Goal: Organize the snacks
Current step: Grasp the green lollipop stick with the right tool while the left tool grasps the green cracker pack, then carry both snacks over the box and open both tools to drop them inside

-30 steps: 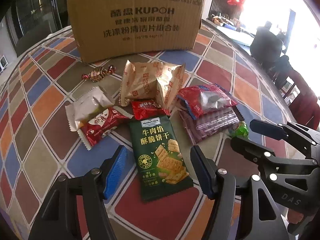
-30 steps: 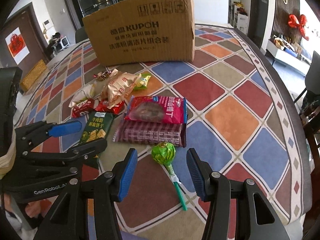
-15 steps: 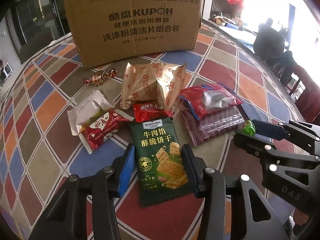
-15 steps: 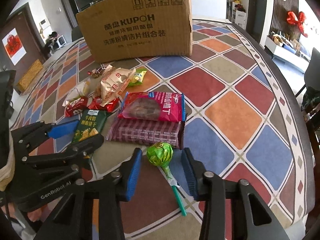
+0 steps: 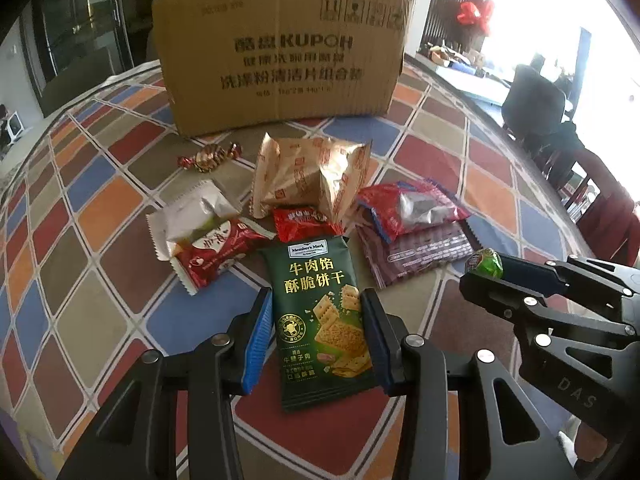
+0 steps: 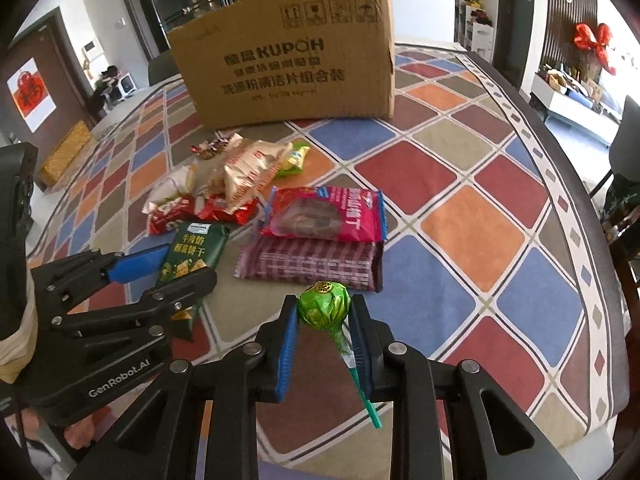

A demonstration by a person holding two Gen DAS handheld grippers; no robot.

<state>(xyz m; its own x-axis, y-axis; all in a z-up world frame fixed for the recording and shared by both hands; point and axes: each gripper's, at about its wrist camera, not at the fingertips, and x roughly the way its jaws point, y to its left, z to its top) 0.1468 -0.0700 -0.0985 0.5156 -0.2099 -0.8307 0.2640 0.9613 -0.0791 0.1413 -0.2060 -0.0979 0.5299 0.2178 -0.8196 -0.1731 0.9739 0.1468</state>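
Both jaws closed in, one lollipop (image 6: pixel 324 306), one green packet (image 5: pixel 320 320)

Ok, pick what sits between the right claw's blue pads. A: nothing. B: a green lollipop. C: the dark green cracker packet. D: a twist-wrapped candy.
B: the right claw has just been closing, and its pads now bracket the green lollipop, pressing its wrapped head.

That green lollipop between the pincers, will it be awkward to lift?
Probably a little. The lollipop has a round head, so it might slip or swivel between the right tool's flat pads. Its thin stick suggests it is light, and top-heavy enough to tilt.
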